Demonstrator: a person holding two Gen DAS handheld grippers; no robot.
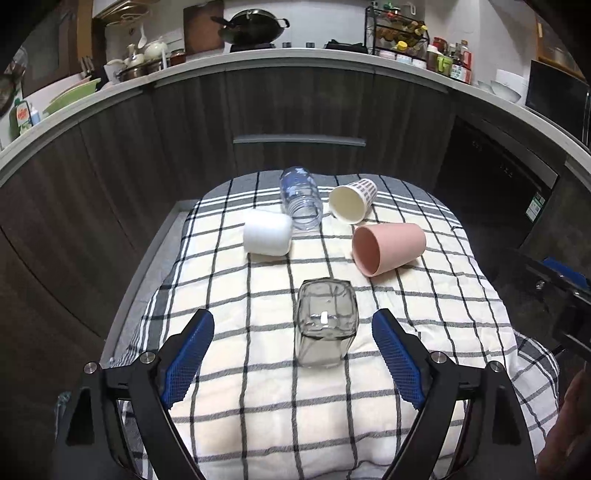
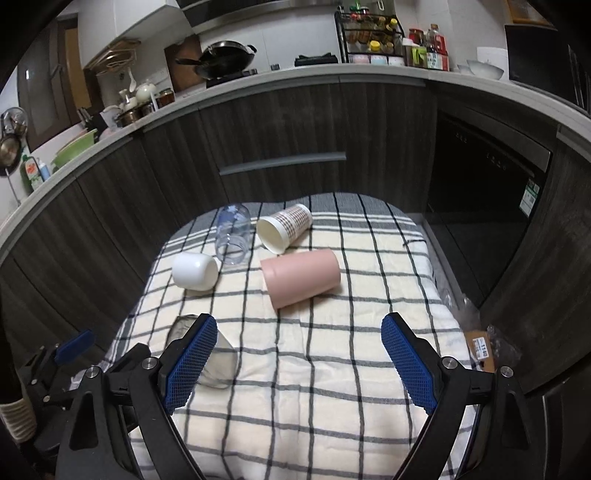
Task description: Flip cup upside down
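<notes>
Several cups lie on their sides on a checked cloth (image 1: 258,387). A square smoked-glass cup (image 1: 325,326) lies nearest, its base toward me, between the open jaws of my left gripper (image 1: 293,325) without touching them. It also shows in the right wrist view (image 2: 221,358), partly hidden behind a finger. Farther off lie a white cup (image 1: 267,233), a clear plastic cup (image 1: 301,203), a patterned paper cup (image 1: 352,201) and a pink cup (image 1: 388,248). My right gripper (image 2: 299,330) is open and empty, to the right of the glass cup, with the pink cup (image 2: 301,277) ahead.
The cloth (image 2: 332,369) covers a small table in front of dark kitchen cabinets (image 1: 295,110). The counter above carries a wok (image 1: 251,24), a spice rack (image 1: 400,35) and dishes. A packet (image 2: 484,350) lies right of the table. The right gripper's body (image 1: 561,295) shows at the right edge.
</notes>
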